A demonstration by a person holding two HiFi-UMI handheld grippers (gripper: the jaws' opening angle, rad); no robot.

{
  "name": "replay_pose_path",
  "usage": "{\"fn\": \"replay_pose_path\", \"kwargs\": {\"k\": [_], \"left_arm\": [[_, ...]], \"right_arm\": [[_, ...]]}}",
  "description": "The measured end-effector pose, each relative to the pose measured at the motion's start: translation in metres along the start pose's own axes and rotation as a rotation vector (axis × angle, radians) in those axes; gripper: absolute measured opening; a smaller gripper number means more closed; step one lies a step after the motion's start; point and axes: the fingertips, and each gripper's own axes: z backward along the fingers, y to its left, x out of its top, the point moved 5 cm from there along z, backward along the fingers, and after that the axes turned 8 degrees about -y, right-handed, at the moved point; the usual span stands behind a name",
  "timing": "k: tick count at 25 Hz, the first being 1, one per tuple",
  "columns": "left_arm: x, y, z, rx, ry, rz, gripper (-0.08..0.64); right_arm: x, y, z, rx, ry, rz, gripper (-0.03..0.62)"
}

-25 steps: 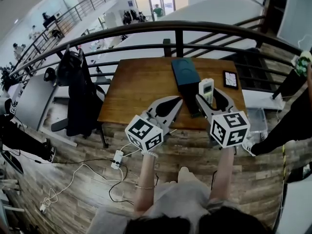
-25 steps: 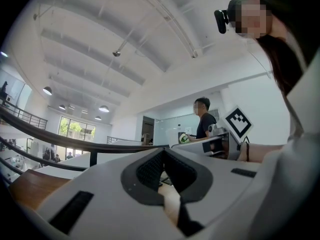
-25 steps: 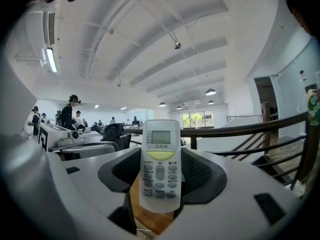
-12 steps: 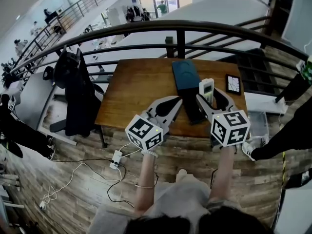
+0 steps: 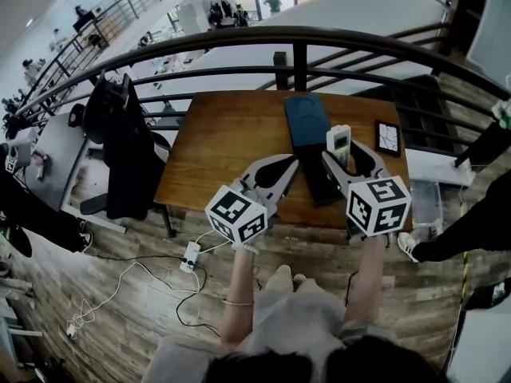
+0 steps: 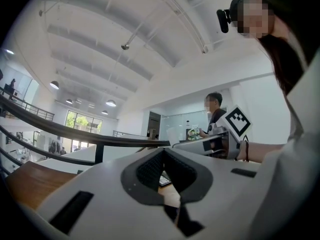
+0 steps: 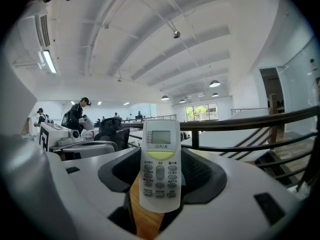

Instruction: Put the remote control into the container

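A white remote control (image 5: 338, 142) with a small screen and grey buttons stands upright between the jaws of my right gripper (image 5: 343, 156), which is shut on it. In the right gripper view the remote (image 7: 160, 166) fills the gap of the gripper (image 7: 160, 184). It hangs over the right part of the wooden table (image 5: 223, 142), beside a dark teal box (image 5: 307, 120) with a black piece (image 5: 321, 183) in front of it. My left gripper (image 5: 281, 168) hovers at the table's front edge, shut and empty; its jaws (image 6: 162, 176) meet in the left gripper view.
A small dark device with a pale screen (image 5: 387, 136) lies at the table's right edge. A dark metal railing (image 5: 295, 38) runs behind the table. A chair draped with a black jacket (image 5: 120, 142) stands at the left. A power strip and cables (image 5: 192, 259) lie on the floor.
The head view has shifted slightly. Both grippers keep their places over the table's front, and the remote stays held in the right one.
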Motion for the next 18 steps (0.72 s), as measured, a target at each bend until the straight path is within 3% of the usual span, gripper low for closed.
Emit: {"fn": "replay_pose_path", "kwargs": {"k": [18], "left_arm": [[-0.022,0.077,-0.016,-0.071,0.074,0.068,0.005]], "right_arm": [[-0.010,-0.009,-0.068,-0.053,0.054,-0.006,0.245]]}}
